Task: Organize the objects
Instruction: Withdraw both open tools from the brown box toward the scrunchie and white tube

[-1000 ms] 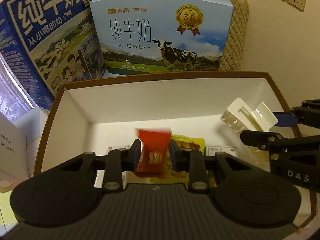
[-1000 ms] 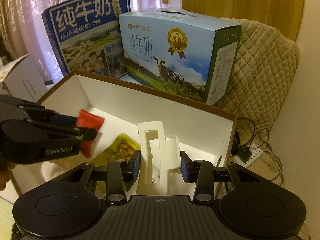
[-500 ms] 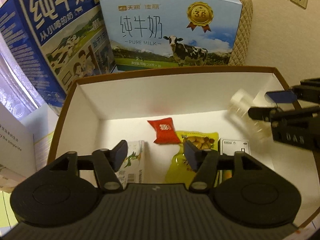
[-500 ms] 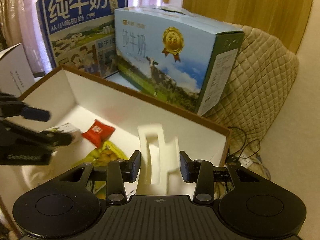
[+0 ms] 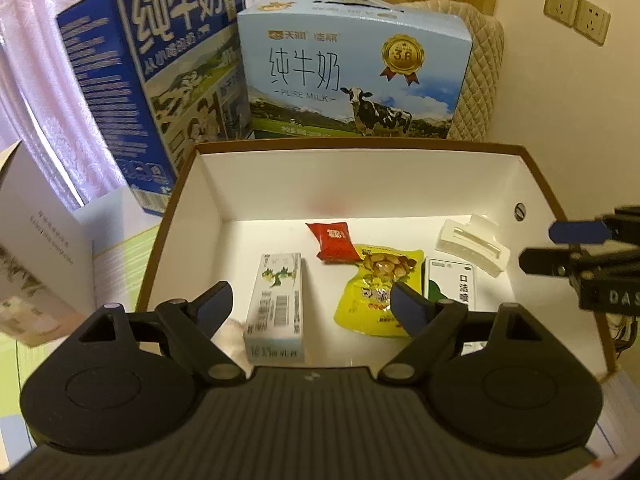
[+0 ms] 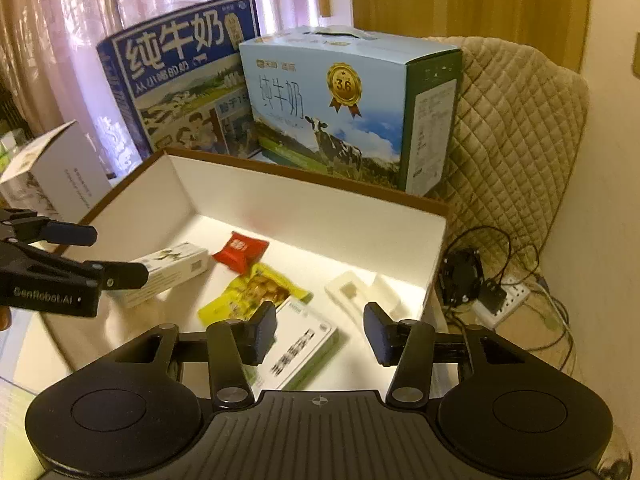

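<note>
Jaws on both my grippers stood wide apart, gripping nothing: left gripper [image 5: 310, 304] above the carton [image 5: 275, 306], right gripper [image 6: 320, 332] over the clip [image 6: 362, 292]. Inside the box [image 5: 360, 146] lay the red packet [image 5: 334, 241], touching the yellow pouch [image 5: 378, 284]; a white card [image 5: 454, 284], perhaps a flat pack, lay between pouch and clip.

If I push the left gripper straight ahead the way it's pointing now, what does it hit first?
Probably the small milk carton lying on the box floor, just ahead between the open fingers of the left gripper. The yellow snack pouch lies close by on the right. Depth is hard to judge.
</note>
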`<state>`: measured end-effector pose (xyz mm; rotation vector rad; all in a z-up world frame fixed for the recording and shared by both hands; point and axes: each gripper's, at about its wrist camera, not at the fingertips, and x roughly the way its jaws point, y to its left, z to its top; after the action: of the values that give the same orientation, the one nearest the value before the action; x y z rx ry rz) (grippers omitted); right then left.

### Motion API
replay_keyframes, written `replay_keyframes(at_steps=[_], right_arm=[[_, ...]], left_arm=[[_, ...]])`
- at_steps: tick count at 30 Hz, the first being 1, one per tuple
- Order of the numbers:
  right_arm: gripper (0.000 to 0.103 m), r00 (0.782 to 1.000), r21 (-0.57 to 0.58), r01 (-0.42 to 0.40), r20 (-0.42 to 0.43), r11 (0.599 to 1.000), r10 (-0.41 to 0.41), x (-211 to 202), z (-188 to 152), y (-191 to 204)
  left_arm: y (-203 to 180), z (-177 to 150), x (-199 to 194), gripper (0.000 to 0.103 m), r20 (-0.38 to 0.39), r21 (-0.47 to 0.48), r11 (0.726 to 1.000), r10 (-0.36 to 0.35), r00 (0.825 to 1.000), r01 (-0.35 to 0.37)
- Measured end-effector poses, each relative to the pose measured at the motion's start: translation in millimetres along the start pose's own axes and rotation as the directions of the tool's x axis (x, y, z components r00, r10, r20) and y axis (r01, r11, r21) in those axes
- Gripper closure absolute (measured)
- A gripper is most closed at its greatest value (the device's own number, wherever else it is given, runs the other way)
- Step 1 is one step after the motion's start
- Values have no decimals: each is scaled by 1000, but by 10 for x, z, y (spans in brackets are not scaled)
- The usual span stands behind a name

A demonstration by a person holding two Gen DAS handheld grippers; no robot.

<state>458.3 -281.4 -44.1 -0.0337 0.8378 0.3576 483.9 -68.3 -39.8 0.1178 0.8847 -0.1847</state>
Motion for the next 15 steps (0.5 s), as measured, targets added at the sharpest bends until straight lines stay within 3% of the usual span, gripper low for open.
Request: replay_keyframes(at_steps=[15], right_arm=[[50, 999, 68, -35, 6, 997, 34, -692, -449, 301]], left_arm=[[-5, -396, -771, 14, 33, -93, 996, -5, 999, 8]])
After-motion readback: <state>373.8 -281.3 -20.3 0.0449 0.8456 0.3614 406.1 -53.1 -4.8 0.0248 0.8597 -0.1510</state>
